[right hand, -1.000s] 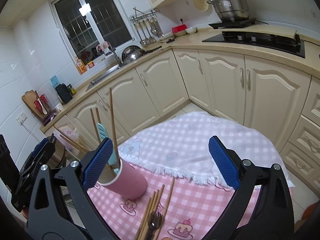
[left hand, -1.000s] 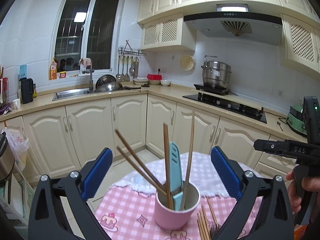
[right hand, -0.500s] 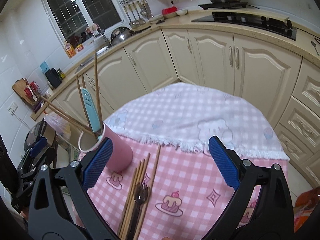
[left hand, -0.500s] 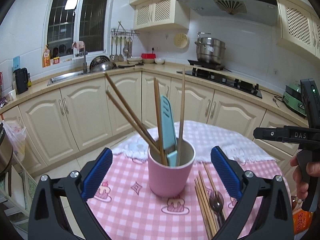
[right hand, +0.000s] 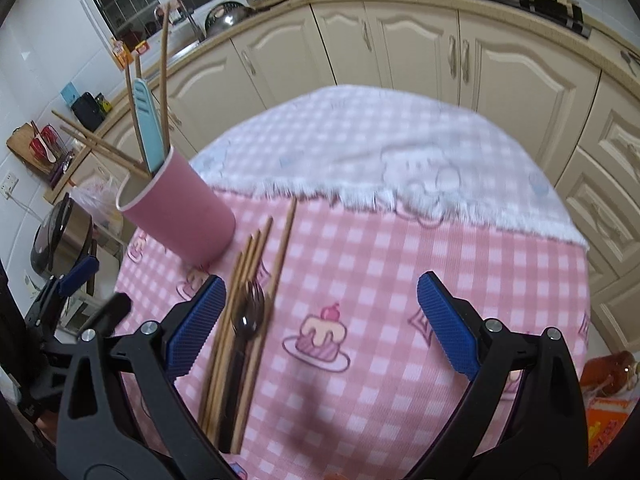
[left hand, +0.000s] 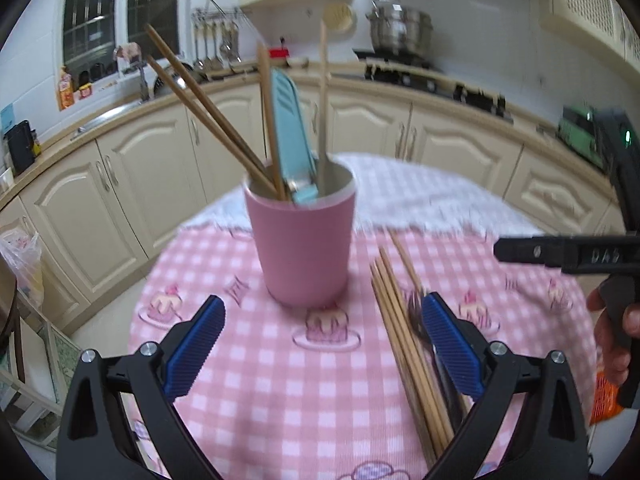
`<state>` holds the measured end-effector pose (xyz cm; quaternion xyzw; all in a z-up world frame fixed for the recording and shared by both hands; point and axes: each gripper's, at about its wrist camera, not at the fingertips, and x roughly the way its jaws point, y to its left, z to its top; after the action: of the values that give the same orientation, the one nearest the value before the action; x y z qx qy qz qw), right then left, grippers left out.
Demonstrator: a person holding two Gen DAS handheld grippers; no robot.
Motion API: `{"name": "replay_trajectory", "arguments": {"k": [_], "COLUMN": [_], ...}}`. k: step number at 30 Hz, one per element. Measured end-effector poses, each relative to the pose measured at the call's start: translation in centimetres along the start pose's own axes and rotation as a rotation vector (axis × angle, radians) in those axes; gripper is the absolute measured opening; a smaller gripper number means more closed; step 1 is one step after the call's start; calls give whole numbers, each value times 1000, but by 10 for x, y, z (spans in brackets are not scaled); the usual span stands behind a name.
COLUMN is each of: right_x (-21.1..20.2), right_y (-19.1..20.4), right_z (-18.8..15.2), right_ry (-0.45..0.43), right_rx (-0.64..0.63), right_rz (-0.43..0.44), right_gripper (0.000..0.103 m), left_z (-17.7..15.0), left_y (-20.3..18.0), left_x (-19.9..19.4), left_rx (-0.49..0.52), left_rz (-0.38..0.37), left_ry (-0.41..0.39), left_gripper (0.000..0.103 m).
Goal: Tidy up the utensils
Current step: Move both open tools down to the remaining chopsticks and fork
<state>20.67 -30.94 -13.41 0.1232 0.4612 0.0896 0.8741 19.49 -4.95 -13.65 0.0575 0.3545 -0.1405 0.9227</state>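
The loose chopsticks (right hand: pixel 244 312) and fork (right hand: pixel 249 312) are laid lengthwise on the table (right hand: pixel 400 272), right of the pink cup (right hand: pixel 180 216), just beside the left finger of the spread, empty right gripper (right hand: pixel 318 324), which is judged nearer than the equally spread left gripper (left hand: pixel 320 344).

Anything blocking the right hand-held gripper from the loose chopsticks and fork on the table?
Nothing visible. The right hand-held gripper is open above the cloth, with the chopsticks and fork lying beside its left finger. The pink cup stands behind them, not in the path.
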Motion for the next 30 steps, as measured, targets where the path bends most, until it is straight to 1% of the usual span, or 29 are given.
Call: {"name": "replay_trajectory", "arguments": {"k": [8,17,22,25,26,27,30], "right_x": [15,21,28,34,36,37,43], "right_y": [-3,-8,-3,4,6,10,18], "right_z": [-19,-24,-27,-30,-31,-32,-36], "right_ry": [69,92,112,127,131,136,148], "right_rx": [-22,-10,-37,-64,-74,-92,-139], "right_rz": [-24,-34,-44,-54,-57,-63,-87], "right_gripper": [95,95,95,95,95,95,95], "left_z": [-25,-40,-41,-42,-44,-44,-43], "left_y": [-13,-21,-20,-18,-18,-18,-17], "left_x": [29,48,50,55,60,58,58], "left_rx": [50,99,74,48,57,59,59], "left_rz": [4,0,-13,-6,10,13,10], "left_ry": [128,222,227,227,245,232,236], "left_gripper": [97,97,97,98,99,99,99]}}
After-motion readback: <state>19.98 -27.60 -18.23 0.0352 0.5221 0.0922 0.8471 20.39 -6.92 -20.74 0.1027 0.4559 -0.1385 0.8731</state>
